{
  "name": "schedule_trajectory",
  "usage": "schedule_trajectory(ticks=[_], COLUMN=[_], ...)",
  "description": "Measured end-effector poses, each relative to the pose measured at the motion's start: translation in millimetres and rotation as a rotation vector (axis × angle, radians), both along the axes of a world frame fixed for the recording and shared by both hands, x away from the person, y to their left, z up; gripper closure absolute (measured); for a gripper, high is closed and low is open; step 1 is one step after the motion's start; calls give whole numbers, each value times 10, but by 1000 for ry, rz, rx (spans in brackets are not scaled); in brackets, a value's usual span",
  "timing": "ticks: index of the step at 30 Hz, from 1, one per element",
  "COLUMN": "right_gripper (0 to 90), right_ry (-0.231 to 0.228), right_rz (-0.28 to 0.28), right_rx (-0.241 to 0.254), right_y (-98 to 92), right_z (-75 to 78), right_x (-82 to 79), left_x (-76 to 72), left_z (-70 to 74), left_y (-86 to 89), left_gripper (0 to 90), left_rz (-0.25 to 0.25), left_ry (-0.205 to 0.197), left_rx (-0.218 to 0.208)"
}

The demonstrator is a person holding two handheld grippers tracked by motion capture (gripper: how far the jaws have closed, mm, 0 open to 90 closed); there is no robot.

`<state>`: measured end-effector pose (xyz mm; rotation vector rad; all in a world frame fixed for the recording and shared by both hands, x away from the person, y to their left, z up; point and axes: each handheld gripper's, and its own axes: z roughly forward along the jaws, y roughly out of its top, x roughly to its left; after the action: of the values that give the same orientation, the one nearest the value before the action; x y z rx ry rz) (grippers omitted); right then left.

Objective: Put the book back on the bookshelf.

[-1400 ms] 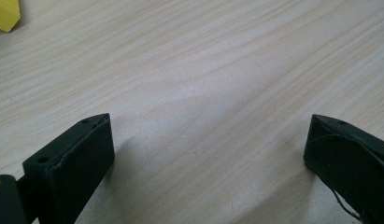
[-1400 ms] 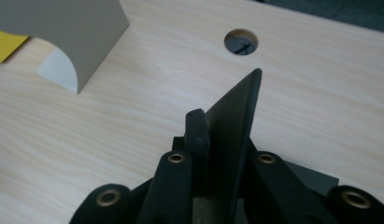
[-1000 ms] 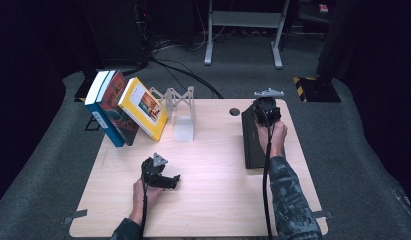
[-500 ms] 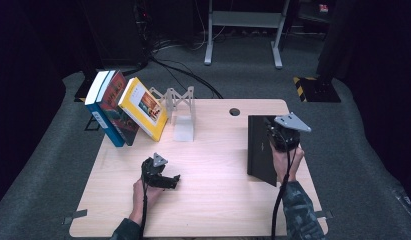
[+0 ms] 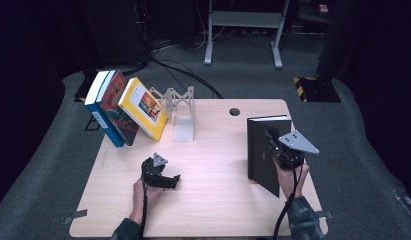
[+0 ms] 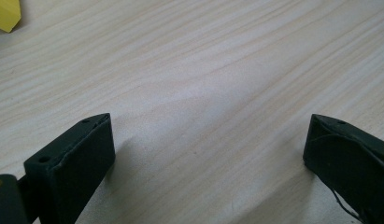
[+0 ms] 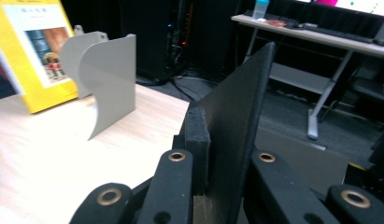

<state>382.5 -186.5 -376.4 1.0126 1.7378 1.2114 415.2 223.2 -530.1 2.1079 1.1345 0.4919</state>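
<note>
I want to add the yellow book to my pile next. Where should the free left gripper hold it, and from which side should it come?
Probably the upper free edge of the yellow book, approached from its open right side. It leans left on the other books, so its cover faces the grey bookend and that edge stands clear. The left gripper is open.

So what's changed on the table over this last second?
The right hand-held gripper, shut on the black book, has carried it from the table's far edge back toward the person. The left hand-held gripper kept still, open above the table. The leaning books and grey bookend stayed put.
</note>
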Motion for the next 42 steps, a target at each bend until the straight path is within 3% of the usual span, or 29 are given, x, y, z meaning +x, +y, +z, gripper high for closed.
schedule_trajectory(ticks=[7,12,16,21,24,26,29,35,36,40,42], right_gripper=[848,850,844,837,863,874,873,874,870,849,797], right_ry=[49,54,53,52,43,41,43,43,96,96,99], right_rz=[69,121,129,150,217,255,257,257,312,302,297], right_rx=[26,41,51,40,-31,-48,-49,-49,3,-7,-11], right_y=[-183,-300,-353,-338,-139,-31,20,20,-22,-30,-25], right_z=[-24,-119,-217,-365,-445,-452,-447,-447,-425,-416,-412], right_x=[-219,-412,-477,-479,-498,-443,-322,-322,-99,-115,-132], left_x=[1,3,3,7,7,7,7,7,7,7,7], left_z=[1,2,-3,1,0,1,1,1,1,1,1], left_y=[-2,-13,-24,-34,-44,-45,-45,-45,-45,-45,-44], left_gripper=[20,25,26,28,30,33,34,34,35,35,35], left_rz=[3,10,20,18,22,21,20,21,21,20,20], left_ry=[-1,-4,-12,-6,-8,-9,-9,-9,-10,-9,-9], left_rx=[1,2,3,1,1,1,1,0,-1,0,0])
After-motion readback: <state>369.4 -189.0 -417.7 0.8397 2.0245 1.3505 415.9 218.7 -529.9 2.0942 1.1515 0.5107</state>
